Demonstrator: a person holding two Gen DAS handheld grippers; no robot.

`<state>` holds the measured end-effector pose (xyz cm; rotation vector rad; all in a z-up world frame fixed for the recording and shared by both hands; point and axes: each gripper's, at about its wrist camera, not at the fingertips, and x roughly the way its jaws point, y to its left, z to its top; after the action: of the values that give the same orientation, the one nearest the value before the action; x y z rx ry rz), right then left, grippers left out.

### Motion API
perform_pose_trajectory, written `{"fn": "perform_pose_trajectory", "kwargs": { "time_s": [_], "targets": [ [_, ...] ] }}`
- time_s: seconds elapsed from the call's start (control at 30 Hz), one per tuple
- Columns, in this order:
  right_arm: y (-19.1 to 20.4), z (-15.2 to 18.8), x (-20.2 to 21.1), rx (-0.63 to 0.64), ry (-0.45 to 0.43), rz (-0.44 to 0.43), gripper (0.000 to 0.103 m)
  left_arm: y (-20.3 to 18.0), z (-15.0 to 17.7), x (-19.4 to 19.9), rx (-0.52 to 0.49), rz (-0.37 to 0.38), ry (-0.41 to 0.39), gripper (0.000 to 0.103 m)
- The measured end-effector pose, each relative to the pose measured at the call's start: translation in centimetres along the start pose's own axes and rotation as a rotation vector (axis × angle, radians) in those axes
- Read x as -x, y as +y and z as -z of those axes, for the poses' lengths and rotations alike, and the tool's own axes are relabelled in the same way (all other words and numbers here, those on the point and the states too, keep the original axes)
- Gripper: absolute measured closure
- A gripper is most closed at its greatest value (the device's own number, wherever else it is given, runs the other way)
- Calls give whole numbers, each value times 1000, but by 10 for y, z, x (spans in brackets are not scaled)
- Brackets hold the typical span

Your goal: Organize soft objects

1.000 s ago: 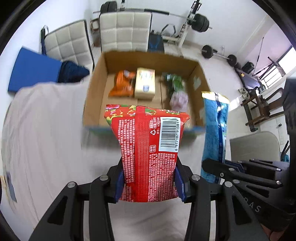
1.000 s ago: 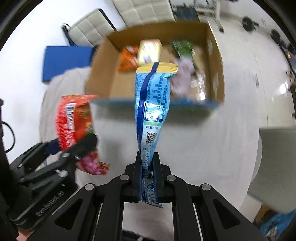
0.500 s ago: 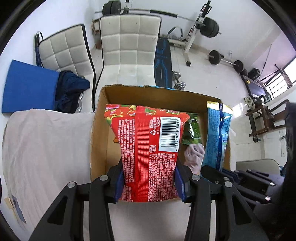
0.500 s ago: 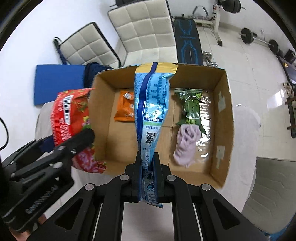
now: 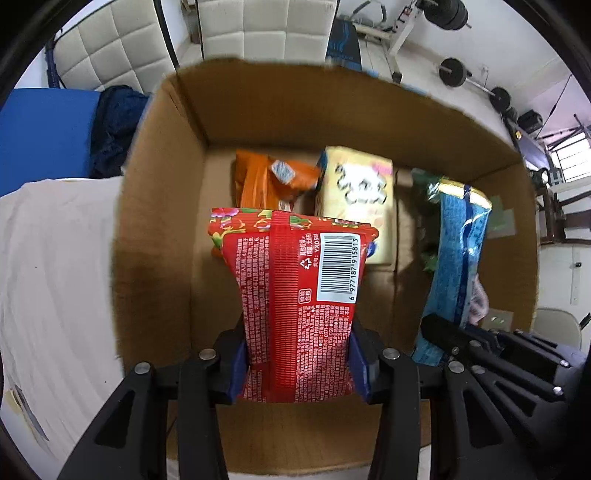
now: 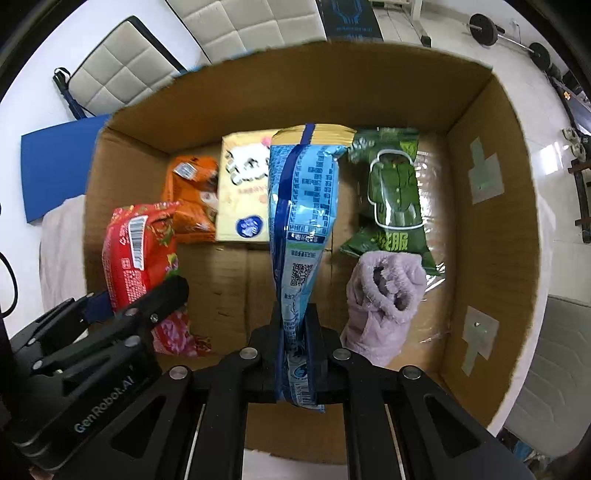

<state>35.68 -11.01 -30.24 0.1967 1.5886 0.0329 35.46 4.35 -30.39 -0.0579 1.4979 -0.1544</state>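
Note:
My left gripper [image 5: 297, 363] is shut on a red snack bag [image 5: 295, 295] and holds it inside the open cardboard box [image 5: 155, 221], over its left half. My right gripper [image 6: 297, 339] is shut on a blue snack bag [image 6: 301, 206] and holds it upright over the box's middle. The red bag [image 6: 136, 251] and the left gripper [image 6: 162, 299] show at the left in the right wrist view. On the box floor lie an orange packet [image 6: 192, 199], a yellow tissue pack [image 6: 243, 192], a green packet [image 6: 393, 192] and a lilac fuzzy sock [image 6: 380, 295].
The box [image 6: 487, 258] stands on a table with a pale cloth [image 5: 55, 277]. Behind it are two white padded chairs [image 5: 266, 26], a blue mat [image 5: 44, 136] and gym weights [image 5: 454, 70] on the floor.
Both grippers have moved forward and down with their bags, from above the table before the box to inside the box. Both stay shut on their bags.

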Motion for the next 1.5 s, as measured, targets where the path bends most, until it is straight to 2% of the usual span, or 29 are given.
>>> {"fn": "perform_pose_trajectory", "kwargs": {
  "time_s": [0.43, 0.7, 0.87, 1.03, 1.1, 1.17, 1.23, 1.3, 1.33, 1.37, 1.4, 1.5],
  "targets": [
    [4, 1, -16, 13, 29, 4, 93, -3, -5, -10, -4, -20, 23, 61],
    [-4, 1, -12, 3, 28, 11, 89, -5, -7, -6, 13, -84, 31, 59],
    [-5, 1, -6, 7, 31, 15, 69, -8, -10, 6, 17, -97, 7, 59],
    [-5, 4, 4, 19, 14, 36, 65, -12, -11, 18, 13, -104, -16, 58],
    [-8, 5, 12, 23, 5, 43, 60, -13, -7, 24, 15, -105, -27, 58],
    [-9, 8, 19, 26, -8, 52, 44, -13, -1, 30, 20, -100, -37, 55],
    [-10, 12, 26, 29, -24, 56, 35, -10, 3, 35, 23, -97, -53, 52],
    [-10, 16, 29, 41, -35, 72, 32, -11, 6, 41, 25, -92, -67, 51],
    [-9, 19, 33, 50, -48, 92, 30, -11, 9, 44, 26, -92, -75, 48],
    [-8, 21, 35, 58, -56, 103, 25, -10, 9, 46, 27, -92, -82, 33],
    [-8, 23, 37, 65, -63, 112, 21, -6, 12, 48, 26, -105, -93, 23],
    [-10, 34, 44, 76, -86, 125, 13, 0, 20, 54, 26, -127, -120, 18]
  ]
}}
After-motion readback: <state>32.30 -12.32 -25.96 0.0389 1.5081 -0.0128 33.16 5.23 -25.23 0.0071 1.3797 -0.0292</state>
